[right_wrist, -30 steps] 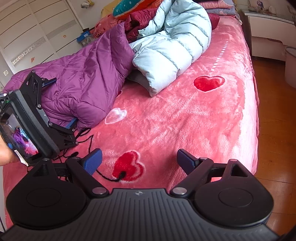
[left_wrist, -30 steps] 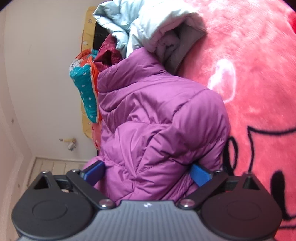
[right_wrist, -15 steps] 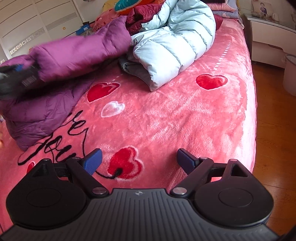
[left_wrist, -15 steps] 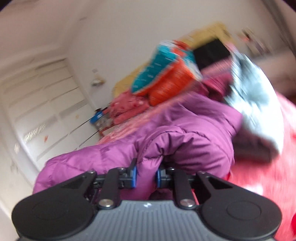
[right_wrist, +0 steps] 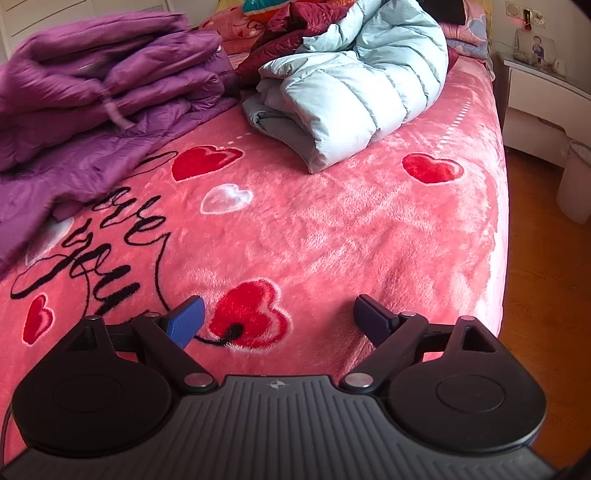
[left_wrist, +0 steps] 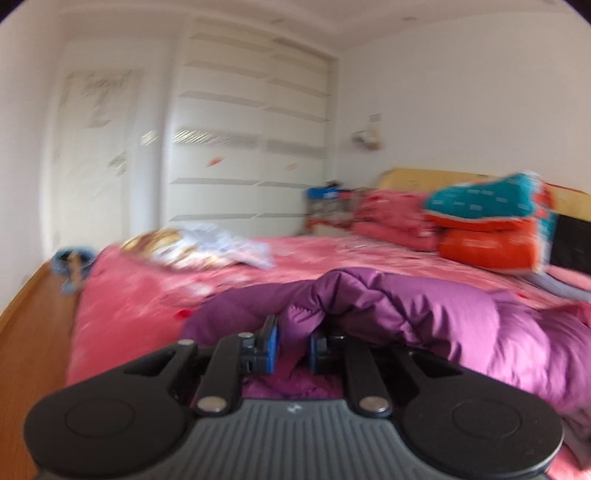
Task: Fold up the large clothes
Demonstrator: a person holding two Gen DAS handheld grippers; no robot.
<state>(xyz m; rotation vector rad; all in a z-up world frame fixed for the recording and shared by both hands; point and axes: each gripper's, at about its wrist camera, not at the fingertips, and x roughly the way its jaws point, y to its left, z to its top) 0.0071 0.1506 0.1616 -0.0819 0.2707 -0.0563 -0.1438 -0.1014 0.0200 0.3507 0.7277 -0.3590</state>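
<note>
Left gripper (left_wrist: 293, 341) is clamped on a fold of the purple puffer jacket (left_wrist: 424, 314); the blue pads (left_wrist: 272, 341) sit close together with fabric bunched between them. The left wrist view is motion-blurred, so fine detail is soft.

The jacket lies on the pink blanket (right_wrist: 332, 229), on the left side of the bed as seen from the right gripper. In the right wrist view the purple puffer jacket (right_wrist: 96, 96) is piled in several layers, its lower edge spilling over the black script lettering (right_wrist: 110, 258) printed on the blanket. Part of it is blurred there too.

Right gripper (right_wrist: 275, 319) is spread wide with nothing between the fingers. It hovers low over the blanket near the foot of the bed, above a red heart print (right_wrist: 251, 319). Well apart from the purple jacket.

A light blue puffer jacket (right_wrist: 354, 81) sits loosely rolled just beside the purple one, toward the headboard end. A dark red garment (right_wrist: 291, 26) is tucked behind it, touching.

Farther back in the left wrist view: a teal and orange quilt stack (left_wrist: 491, 225) against the wooden headboard (left_wrist: 424, 177), pink pillows (left_wrist: 391, 218) beside it, white wardrobe doors (left_wrist: 251, 147) on the far wall, and a patterned white cloth (left_wrist: 199, 247) on the far corner of the bed.

A white nightstand (right_wrist: 543, 99) stands on the wood floor (right_wrist: 546, 295) off the bed's right side.
</note>
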